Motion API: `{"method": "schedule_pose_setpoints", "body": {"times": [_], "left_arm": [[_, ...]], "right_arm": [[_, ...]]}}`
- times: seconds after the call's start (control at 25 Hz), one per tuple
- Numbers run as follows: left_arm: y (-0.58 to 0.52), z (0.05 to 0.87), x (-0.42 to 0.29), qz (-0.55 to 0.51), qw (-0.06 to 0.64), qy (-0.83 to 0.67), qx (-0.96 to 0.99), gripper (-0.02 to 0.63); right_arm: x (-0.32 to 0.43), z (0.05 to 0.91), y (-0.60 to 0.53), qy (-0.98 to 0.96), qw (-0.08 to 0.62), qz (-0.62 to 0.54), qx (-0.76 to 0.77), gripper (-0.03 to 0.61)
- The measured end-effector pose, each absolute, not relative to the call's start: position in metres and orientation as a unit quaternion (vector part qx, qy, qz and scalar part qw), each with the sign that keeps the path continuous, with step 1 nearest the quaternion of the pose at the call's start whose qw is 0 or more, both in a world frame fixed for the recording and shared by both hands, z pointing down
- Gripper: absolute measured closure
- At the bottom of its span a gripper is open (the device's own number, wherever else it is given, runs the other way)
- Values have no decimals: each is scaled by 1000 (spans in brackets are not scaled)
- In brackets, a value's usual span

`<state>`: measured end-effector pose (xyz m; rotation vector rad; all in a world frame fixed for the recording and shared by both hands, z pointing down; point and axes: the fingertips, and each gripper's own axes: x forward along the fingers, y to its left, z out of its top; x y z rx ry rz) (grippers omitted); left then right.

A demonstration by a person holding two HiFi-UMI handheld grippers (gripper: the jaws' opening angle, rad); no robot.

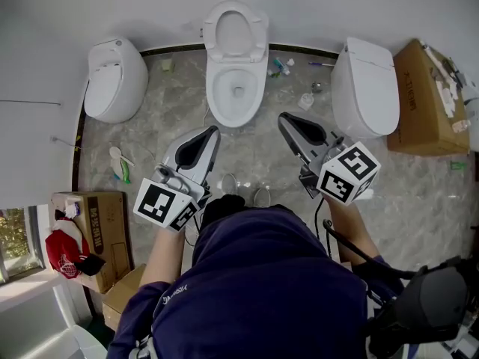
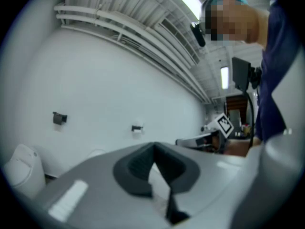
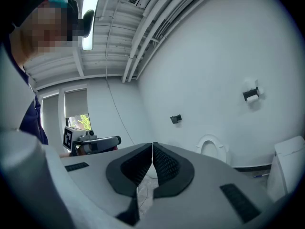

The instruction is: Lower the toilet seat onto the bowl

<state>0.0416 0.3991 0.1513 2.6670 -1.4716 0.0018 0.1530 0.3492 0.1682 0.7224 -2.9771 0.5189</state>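
The middle toilet [image 1: 236, 88] stands against the far wall, and its seat [image 1: 235, 34] is raised upright over the open bowl. In the right gripper view the raised seat [image 3: 211, 149] shows as a white ring just right of the jaws. My left gripper [image 1: 215, 131] hangs in front of the bowl, slightly to its left, with the jaws together and nothing between them. My right gripper [image 1: 283, 118] hangs in front of the bowl to its right, also shut and empty. Both are well short of the toilet. The jaw tips meet in each gripper view [image 2: 153, 146] [image 3: 152, 144].
A closed white toilet [image 1: 114, 77] stands at the left and another [image 1: 365, 84] at the right. A cardboard box [image 1: 426, 99] sits far right, another [image 1: 93, 230] at lower left beside a red cap [image 1: 63, 249]. Small bottles [image 1: 281, 66] lie on the marble floor near the middle toilet.
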Motion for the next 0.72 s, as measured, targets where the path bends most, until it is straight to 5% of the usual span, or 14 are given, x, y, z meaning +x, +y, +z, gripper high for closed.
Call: {"method": "schedule_pose_setpoints", "body": {"times": [0.72], "left_arm": [[256, 192, -14, -9, 83, -451, 889, 611]], "right_arm": [[103, 206, 221, -943, 52, 189, 270, 571]]}}
